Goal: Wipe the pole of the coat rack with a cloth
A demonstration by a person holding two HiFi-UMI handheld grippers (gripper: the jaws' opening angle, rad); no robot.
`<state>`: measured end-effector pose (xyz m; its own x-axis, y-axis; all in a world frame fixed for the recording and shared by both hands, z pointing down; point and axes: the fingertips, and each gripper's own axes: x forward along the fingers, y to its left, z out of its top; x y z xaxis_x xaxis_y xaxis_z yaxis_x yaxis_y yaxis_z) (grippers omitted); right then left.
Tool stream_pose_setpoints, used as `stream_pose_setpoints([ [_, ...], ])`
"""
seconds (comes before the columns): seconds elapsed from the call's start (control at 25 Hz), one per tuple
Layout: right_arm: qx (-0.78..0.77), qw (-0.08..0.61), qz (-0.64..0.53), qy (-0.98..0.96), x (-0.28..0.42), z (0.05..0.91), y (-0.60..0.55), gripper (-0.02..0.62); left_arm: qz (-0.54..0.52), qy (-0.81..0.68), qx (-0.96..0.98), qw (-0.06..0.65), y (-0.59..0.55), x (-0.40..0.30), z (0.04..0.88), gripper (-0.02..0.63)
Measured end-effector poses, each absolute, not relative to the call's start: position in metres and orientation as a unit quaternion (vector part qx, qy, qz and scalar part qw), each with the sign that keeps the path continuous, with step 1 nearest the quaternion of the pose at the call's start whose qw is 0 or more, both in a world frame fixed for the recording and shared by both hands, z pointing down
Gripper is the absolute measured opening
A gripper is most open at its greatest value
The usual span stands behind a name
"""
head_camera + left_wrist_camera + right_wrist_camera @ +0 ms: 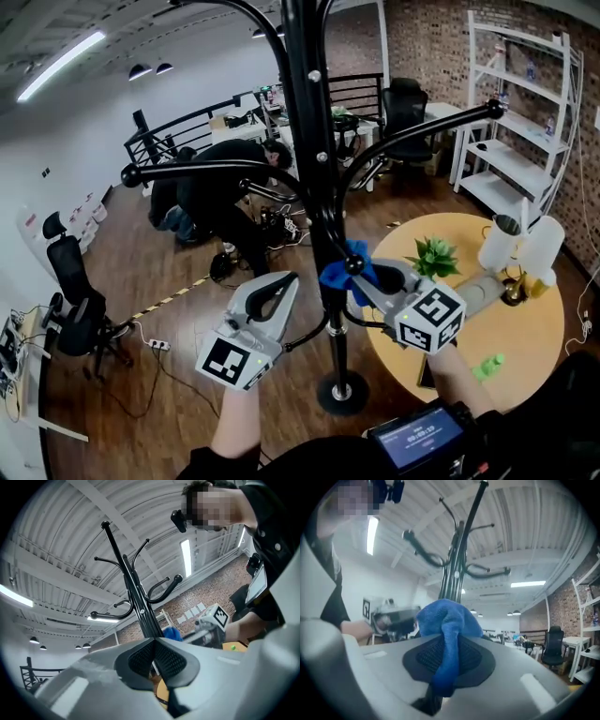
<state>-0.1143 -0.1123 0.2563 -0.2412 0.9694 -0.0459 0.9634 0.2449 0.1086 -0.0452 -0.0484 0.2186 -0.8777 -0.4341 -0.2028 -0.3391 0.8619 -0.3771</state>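
Now | left hand-held gripper (281, 284) closed, empty, just left of pole (311, 178) | pole upright, long axis vertical, between both | blue cloth (339, 269) touching pole | right hand-held gripper (372, 277) clamped on cloth, just right, nearer for stroking along pole

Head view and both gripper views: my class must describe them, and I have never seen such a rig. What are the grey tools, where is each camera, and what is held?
A person holds a two-jaw hand tool in each hand. The head view looks down from a camera on their head; each gripper view looks along one tool's jaws. The right gripper is shut on a blue cloth at the black coat rack pole. The left gripper is shut, empty. A plant stands on the round table.
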Motion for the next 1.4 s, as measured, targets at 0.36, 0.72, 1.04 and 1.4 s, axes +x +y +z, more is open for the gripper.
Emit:
stream_pose_setpoints([
  [0.36, 0.593, 0.22, -0.043, 0.773, -0.108, 0.094, -0.12, 0.051, -0.145, 0.953, -0.198, 0.18, -0.055, -0.031, 0.201, 0.003],
  [0.72, 0.51, 0.299, -0.103, 0.8, -0.123, 0.033, -0.188, 0.051, -0.183, 0.941, -0.215, 0.186, -0.053, -0.048, 0.193, 0.003],
  [1.04, 0.429, 0.346, -0.146, 0.821, -0.124, 0.003, -0.266, 0.051, -0.174, 0.933, -0.239, 0.202, -0.071, -0.056, 0.19, 0.003],
  [1.4, 0.487, 0.291, -0.116, 0.815, -0.12, 0.033, -0.187, 0.051, -0.16, 0.939, -0.227, 0.203, -0.068, -0.048, 0.185, 0.003],
])
